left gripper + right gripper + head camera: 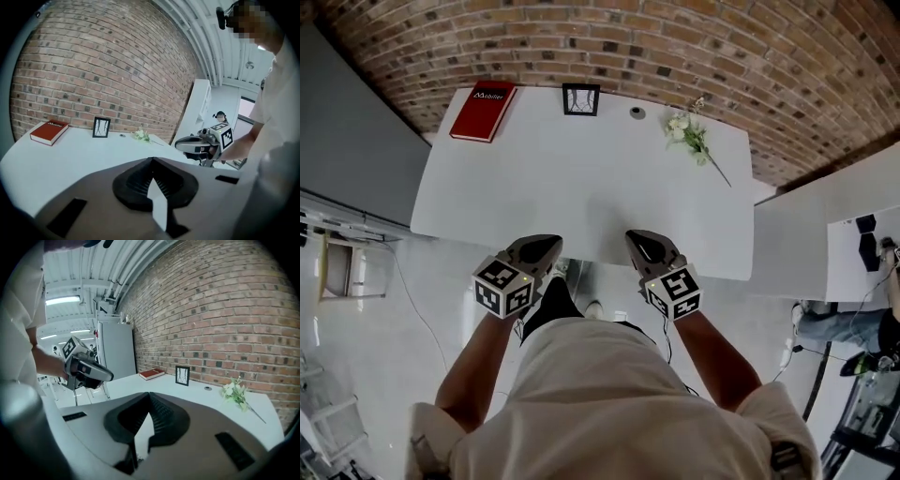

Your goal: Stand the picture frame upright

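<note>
The black picture frame [580,98] stands upright at the table's far edge, against the brick wall; it also shows in the left gripper view as the frame [101,127] and in the right gripper view as the frame [182,375]. Both grippers hover over the near edge of the white table [581,187], far from the frame. My left gripper [553,242] [152,160] is shut with its jaws meeting at the tip and nothing between them. My right gripper [634,235] [149,395] is shut and empty too.
A red book [484,110] lies at the far left corner. A small grey round object [637,112] sits just right of the frame. A sprig of white flowers [689,136] lies at the far right. A second white table [825,234] stands to the right.
</note>
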The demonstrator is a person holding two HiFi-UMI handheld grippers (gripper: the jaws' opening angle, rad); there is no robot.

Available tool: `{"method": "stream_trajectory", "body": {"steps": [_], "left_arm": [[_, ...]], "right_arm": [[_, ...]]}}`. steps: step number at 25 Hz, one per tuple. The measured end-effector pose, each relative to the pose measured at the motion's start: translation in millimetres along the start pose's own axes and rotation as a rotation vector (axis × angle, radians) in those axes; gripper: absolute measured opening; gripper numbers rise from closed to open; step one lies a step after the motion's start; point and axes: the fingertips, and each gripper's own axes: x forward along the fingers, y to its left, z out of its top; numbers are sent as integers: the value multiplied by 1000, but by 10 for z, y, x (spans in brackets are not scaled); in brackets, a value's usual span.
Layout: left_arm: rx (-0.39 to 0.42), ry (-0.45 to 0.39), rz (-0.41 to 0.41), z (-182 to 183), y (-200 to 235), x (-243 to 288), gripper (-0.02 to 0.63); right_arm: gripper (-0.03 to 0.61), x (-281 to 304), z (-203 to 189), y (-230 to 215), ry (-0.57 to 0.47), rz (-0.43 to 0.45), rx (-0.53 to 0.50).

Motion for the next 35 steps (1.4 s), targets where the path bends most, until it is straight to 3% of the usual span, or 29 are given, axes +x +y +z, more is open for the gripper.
{"method": "stream_trajectory", "body": {"steps": [3,15,35], "left_arm": [[-12,-7,-37,-78,-240,-113,-5],[24,-1,-43,-255,-725,-230,-5],[31,4,-32,-269,-765,-256,-5]], "right_arm": [[5,-221,-22,190,-6,25,-13],[5,-703,-87,445,-5,45,-29],[5,-830,-71,473,-19,43,-40]]}}
